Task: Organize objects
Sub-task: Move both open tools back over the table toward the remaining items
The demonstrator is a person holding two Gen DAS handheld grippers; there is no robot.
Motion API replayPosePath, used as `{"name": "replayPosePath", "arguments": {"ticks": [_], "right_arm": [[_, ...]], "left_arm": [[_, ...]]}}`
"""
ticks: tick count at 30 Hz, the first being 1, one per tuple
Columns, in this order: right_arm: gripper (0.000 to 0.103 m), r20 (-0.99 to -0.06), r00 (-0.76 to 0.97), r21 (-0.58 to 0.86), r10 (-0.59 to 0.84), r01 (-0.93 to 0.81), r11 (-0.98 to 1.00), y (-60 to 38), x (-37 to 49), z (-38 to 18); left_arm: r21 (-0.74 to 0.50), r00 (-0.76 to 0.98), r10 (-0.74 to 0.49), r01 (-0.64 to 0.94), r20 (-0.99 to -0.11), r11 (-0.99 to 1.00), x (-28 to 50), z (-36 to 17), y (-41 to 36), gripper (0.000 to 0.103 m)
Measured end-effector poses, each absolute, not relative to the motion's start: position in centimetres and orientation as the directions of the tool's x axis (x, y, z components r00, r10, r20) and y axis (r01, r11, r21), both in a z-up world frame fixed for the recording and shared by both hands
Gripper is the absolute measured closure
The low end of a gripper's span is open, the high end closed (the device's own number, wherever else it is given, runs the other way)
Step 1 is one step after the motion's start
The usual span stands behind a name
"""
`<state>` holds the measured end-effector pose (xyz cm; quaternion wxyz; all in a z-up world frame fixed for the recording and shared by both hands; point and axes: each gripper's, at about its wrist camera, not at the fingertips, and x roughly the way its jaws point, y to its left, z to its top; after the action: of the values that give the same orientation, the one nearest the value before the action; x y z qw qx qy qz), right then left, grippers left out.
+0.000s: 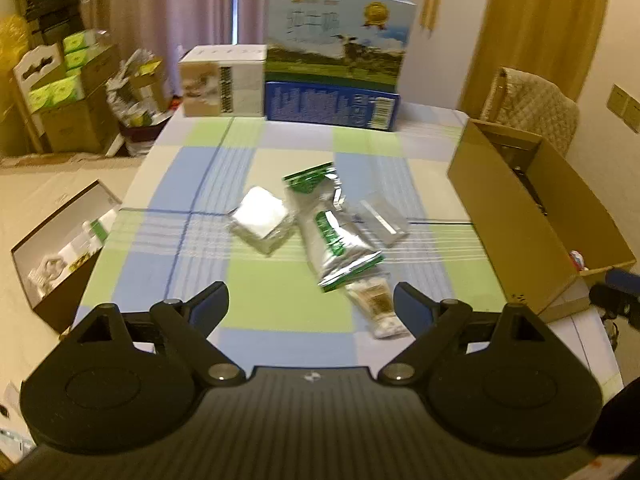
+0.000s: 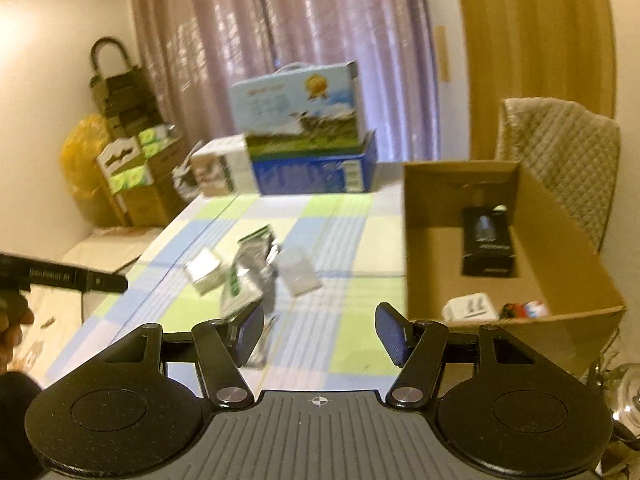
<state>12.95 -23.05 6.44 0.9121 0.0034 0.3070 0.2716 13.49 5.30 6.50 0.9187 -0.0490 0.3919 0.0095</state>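
Left gripper (image 1: pixel 311 302) and right gripper (image 2: pixel 319 330) both gape wide above scattered packets (image 1: pixel 334 236)

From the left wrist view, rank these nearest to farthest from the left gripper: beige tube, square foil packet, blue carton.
From the left gripper:
1. Beige tube, beside the right finger.
2. Square foil packet, mid-table, slightly left.
3. Blue carton, at the far table edge.

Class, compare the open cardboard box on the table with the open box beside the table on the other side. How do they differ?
1. The cardboard box is plain brown; the dark-sided box has a pale inner lining.
2. The cardboard box sits on the checked tablecloth; the dark-sided box sits lower, off the table's edge.
3. The cardboard box looks larger.
Both are open and hold items.
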Motion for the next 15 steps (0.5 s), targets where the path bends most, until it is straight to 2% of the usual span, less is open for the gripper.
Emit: {"name": "replayPosePath", "arguments": {"ticks": [15], "right_arm": [[0.044, -0.625, 0.580, 0.157, 0.523, -0.562, 0.812, -17.5, 14.1, 2.8]], "left_arm": [[-0.080, 0.684, 0.009, -0.098, -0.730, 0.992, 15.2, 4.3, 8.6, 0.014]]}}
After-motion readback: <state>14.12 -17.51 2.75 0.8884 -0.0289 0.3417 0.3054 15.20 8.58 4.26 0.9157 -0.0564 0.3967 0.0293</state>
